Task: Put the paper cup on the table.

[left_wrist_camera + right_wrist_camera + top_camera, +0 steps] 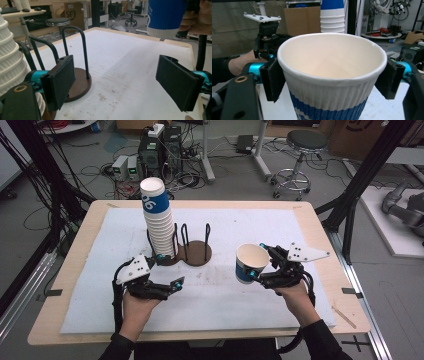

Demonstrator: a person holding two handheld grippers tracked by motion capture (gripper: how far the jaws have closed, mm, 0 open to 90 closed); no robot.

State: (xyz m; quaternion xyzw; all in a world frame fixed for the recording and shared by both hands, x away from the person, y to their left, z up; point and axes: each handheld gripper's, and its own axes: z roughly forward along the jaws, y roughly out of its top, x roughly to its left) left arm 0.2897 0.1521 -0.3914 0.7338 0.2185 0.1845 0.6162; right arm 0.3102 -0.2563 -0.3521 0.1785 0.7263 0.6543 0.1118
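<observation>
White surface (220, 295): right fingers (270, 80) clamp a cup (251, 263); left fingers (58, 83) apart. Keep it upright, seat squarely on the stack (159, 220).

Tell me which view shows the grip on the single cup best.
Right gripper view: the cup sits upright between both black pads, each against its wall below the rim. The high view shows the right gripper holding it above the table, small. The left gripper view catches just its blue base.
</observation>
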